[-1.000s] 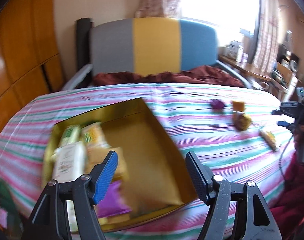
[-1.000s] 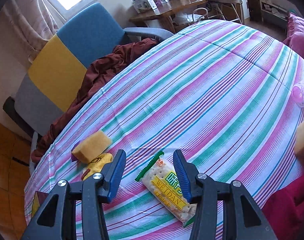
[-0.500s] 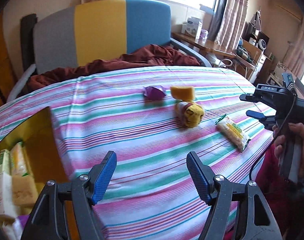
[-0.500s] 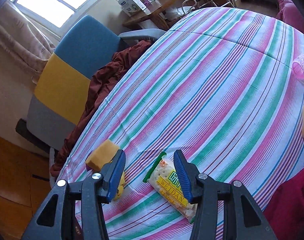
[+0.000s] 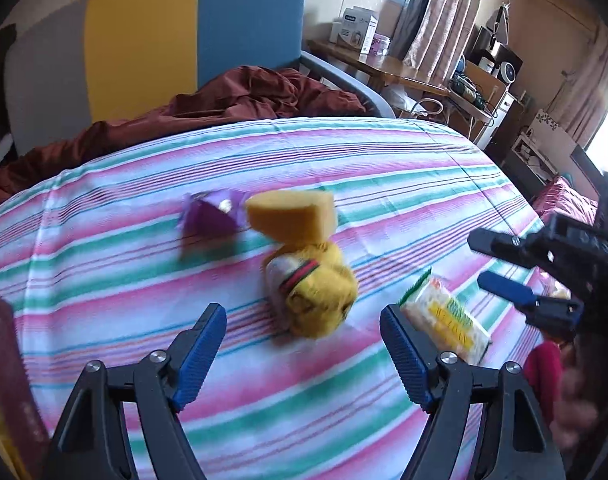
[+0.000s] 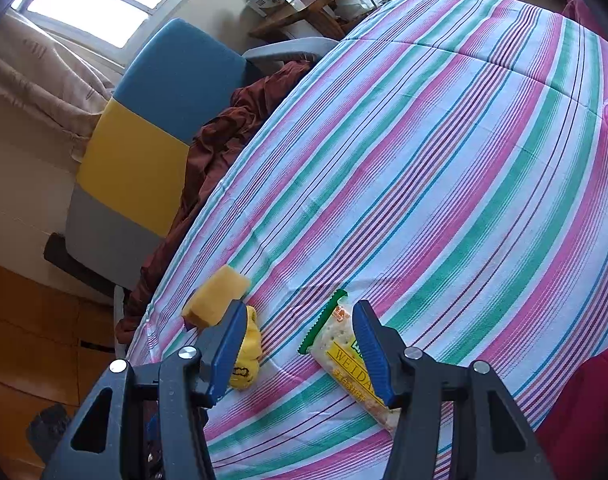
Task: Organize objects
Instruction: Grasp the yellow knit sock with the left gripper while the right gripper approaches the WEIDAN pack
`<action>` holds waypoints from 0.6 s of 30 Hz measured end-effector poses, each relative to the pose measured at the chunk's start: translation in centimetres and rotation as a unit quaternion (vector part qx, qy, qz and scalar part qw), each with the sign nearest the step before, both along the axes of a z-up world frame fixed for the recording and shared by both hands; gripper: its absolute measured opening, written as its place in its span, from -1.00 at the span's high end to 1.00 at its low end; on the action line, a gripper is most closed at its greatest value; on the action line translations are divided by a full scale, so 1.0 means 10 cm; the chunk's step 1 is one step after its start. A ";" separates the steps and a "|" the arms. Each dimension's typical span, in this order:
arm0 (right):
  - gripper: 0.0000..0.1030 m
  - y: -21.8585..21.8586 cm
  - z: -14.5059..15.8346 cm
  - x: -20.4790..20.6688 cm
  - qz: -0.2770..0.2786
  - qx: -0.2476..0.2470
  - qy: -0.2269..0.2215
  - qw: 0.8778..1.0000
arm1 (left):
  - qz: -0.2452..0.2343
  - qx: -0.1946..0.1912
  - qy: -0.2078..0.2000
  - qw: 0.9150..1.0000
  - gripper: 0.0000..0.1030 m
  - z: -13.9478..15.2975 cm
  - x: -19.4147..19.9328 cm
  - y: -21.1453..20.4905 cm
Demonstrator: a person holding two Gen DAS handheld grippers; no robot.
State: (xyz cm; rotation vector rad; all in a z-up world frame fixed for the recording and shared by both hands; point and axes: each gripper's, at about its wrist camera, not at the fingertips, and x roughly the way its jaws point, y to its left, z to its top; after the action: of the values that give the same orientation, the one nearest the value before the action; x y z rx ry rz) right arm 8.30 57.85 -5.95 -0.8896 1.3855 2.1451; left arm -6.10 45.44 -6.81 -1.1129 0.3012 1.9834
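Striped cloth [image 6: 443, 168]: pink, green, white, thin blue lines. Sponge [image 5: 292, 214]: yellow-orange. Plush toy [image 5: 315, 296]: yellow with a red-and-green band. Cracker packet [image 6: 343, 348]: yellow, green-edged. Wrapper [image 5: 208, 220]: purple. Chair back [image 6: 144, 140]: blue, yellow, grey panels. Finger pads [image 6: 367, 344]: blue.

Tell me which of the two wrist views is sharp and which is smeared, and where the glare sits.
Left wrist view: motion-smeared, the yellow plush toy, sponge and purple wrapper blurred, though the left gripper stays crisp; white glare at the right edge. Right wrist view: sharp, the cracker packet lettering partly legible between the right gripper fingers; the window top left is blown out. Both bend the striped cloth fisheye-style.
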 end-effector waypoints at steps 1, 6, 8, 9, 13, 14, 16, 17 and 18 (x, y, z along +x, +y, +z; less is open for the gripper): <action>-0.09 0.00 -0.01 0.00 0.001 -0.003 0.000 1.000 | 0.000 -0.003 0.004 1.000 -0.58 -0.02 -0.02 0.07; -0.10 0.00 -0.04 -0.04 0.008 -0.009 -0.004 1.000 | 0.005 -0.041 0.001 0.999 -0.69 -0.30 -0.21 0.45; -0.10 0.01 -0.05 -0.05 0.011 -0.009 -0.006 1.000 | 0.011 -0.044 -0.009 0.999 -0.51 -0.41 -0.27 0.49; -0.10 0.01 -0.05 -0.05 0.010 -0.009 -0.007 1.000 | 0.013 -0.046 -0.014 0.999 -0.34 -0.47 -0.31 0.50; -0.10 0.04 -0.08 -0.03 0.003 -0.012 -0.011 1.000 | 0.006 -0.029 -0.015 0.999 0.20 -0.51 -0.27 0.31; -0.10 0.05 -0.08 -0.04 0.002 -0.012 -0.012 1.000 | 0.005 -0.028 -0.013 1.000 0.23 -0.50 -0.24 0.23; -0.10 0.06 -0.08 -0.04 0.002 -0.011 -0.014 1.000 | 0.008 -0.018 -0.013 1.000 0.24 -0.51 -0.14 0.03; -0.10 0.06 -0.08 -0.04 0.001 -0.010 -0.016 1.000 | 0.009 -0.015 -0.012 1.000 0.25 -0.52 -0.09 -0.07; -0.10 0.06 -0.08 -0.04 0.001 -0.009 -0.018 1.000 | 0.008 -0.010 -0.006 1.000 0.25 -0.53 -0.02 -0.17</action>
State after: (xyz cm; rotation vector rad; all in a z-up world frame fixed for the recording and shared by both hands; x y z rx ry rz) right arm 7.94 58.42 -6.77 -0.9321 1.3894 2.1097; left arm -6.28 43.76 -12.10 -1.1434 0.3073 1.9916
